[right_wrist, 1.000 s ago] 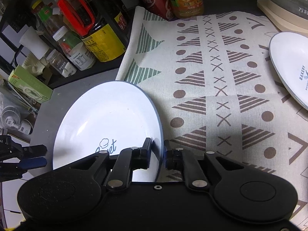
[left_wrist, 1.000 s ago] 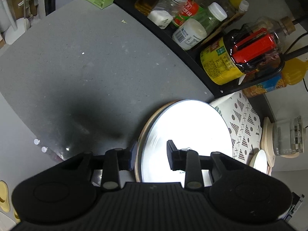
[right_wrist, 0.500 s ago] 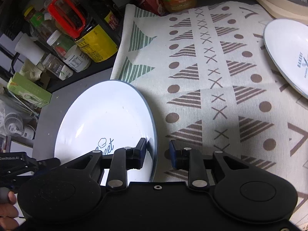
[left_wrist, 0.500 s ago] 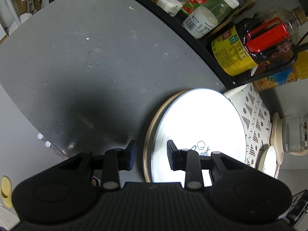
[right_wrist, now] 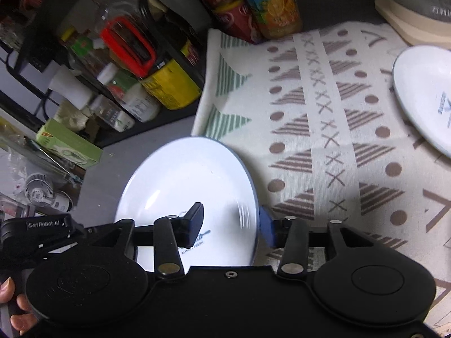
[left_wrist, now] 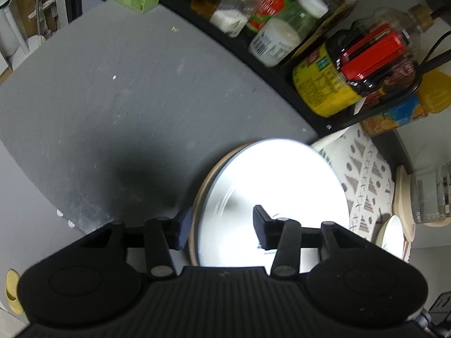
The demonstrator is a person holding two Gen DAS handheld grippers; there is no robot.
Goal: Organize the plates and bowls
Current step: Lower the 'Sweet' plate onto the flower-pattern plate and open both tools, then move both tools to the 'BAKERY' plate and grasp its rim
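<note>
Both claws have spread around the plate [right_wrist: 186, 180], its logo half-hidden.

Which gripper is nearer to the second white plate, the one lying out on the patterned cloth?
Right. The right gripper straddles the near plate's cloth-side rim, facing the second plate. The left gripper straddles the opposite rim, over the grey counter.
</note>
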